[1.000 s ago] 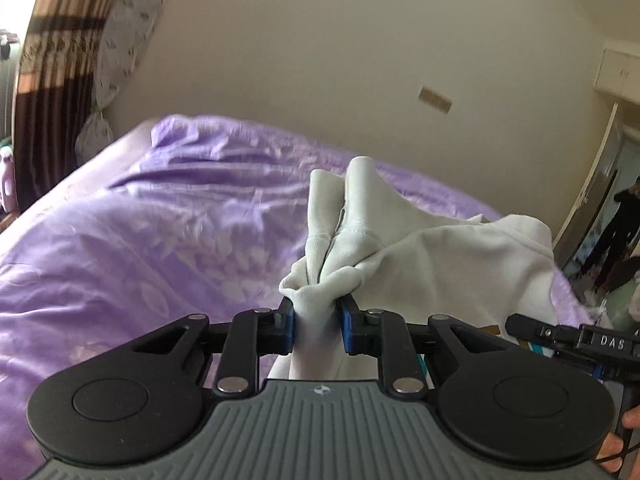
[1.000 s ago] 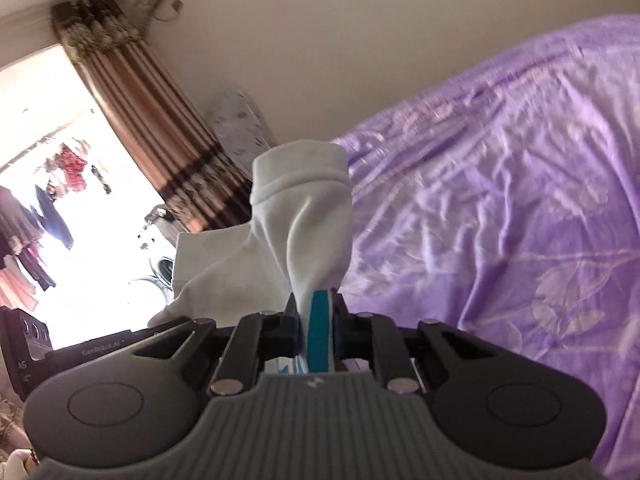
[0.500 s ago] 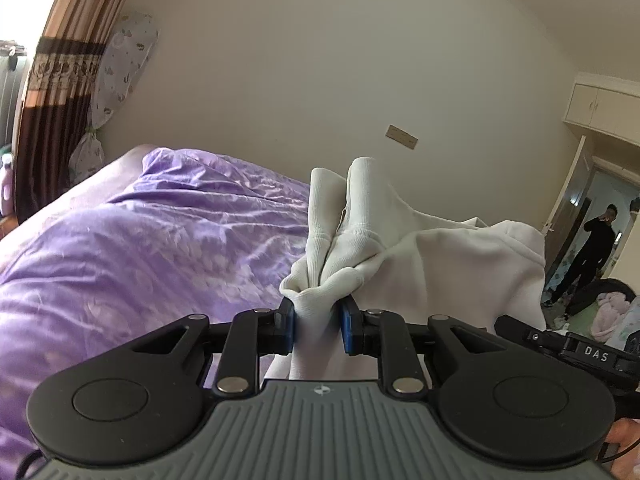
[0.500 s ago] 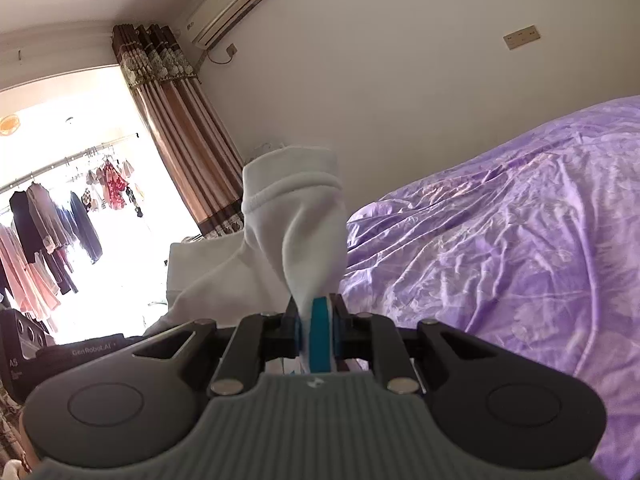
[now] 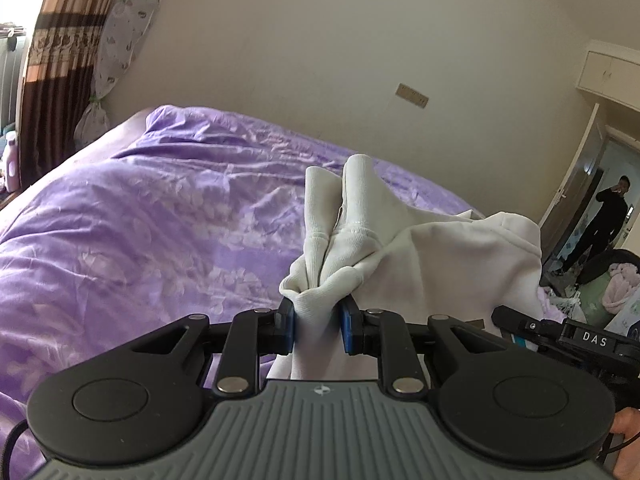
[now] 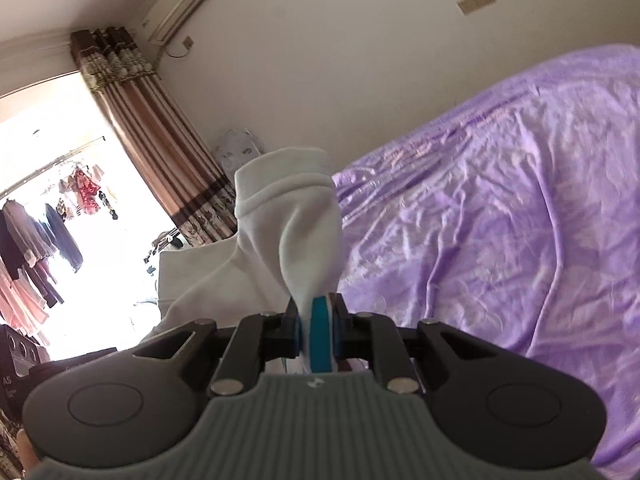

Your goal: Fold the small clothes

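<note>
Pinching a bunched wad of the white garment (image 5: pixel 420 248), the left gripper (image 5: pixel 317 322) has its blue pads pressed into the cloth from both sides, the jaws kept a little apart by the thickness of the fabric. Two ribbed ends of the garment stand up just past the pads, side by side, and the rest spreads away to the right, held up off the purple bedspread (image 5: pixel 160 220). At the right edge of that view the other tool shows as a black bar marked DAS.

The right gripper (image 6: pixel 316 328) is clamped nearly closed on a thin fold of the same garment (image 6: pixel 296 232), with a teal strip caught between the pads alongside the white cloth. A ribbed cuff rises above its jaws and the fabric trails off to the left.

The garment hangs stretched between the two grippers, above the bed (image 6: pixel 500 220) and not lying on it, as far as the views show.

A striped brown curtain (image 6: pixel 160 152) hangs beside a bright window, an air conditioner (image 6: pixel 180 0) sits high on the wall, and a person in dark clothes (image 5: pixel 604 224) stands in a doorway far off on the right
</note>
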The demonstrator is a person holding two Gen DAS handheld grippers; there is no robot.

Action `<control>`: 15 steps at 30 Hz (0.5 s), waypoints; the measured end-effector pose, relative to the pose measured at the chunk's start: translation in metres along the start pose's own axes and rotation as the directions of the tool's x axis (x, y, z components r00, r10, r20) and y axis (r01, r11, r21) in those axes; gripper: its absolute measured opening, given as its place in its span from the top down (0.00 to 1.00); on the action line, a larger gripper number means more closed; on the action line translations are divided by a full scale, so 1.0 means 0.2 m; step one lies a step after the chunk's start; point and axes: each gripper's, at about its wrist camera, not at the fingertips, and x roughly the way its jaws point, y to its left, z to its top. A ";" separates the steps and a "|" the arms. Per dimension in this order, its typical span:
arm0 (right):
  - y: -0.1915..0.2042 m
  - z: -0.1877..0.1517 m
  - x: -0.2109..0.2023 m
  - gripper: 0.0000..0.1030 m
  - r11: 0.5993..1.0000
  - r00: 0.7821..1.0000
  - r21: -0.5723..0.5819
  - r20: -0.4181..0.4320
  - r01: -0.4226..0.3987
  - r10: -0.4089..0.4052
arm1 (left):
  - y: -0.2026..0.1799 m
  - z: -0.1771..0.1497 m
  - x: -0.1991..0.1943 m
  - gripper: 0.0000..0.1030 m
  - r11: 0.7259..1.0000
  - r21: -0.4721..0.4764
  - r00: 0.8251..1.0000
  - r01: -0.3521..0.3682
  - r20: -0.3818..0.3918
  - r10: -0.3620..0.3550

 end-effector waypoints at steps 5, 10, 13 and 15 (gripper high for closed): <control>-0.03 0.00 0.11 0.91 1.000 0.999 -0.011 -0.026 0.020 -0.020 | 0.04 0.00 0.08 0.77 1.000 -0.007 0.999 -0.013 -0.034 0.013; -0.10 0.03 0.24 0.91 0.999 0.997 -0.001 -0.067 0.041 -0.041 | 0.07 0.02 0.21 0.77 1.000 -0.003 0.996 -0.022 -0.084 0.021; -0.15 0.05 0.33 0.91 0.998 0.993 -0.003 -0.095 0.070 -0.070 | 0.08 0.02 0.32 0.78 0.999 0.005 0.992 -0.032 -0.119 0.033; -0.19 0.05 0.40 0.91 0.997 0.990 -0.001 -0.114 0.083 -0.083 | 0.11 0.02 0.40 0.77 0.999 0.002 0.989 -0.039 -0.144 0.039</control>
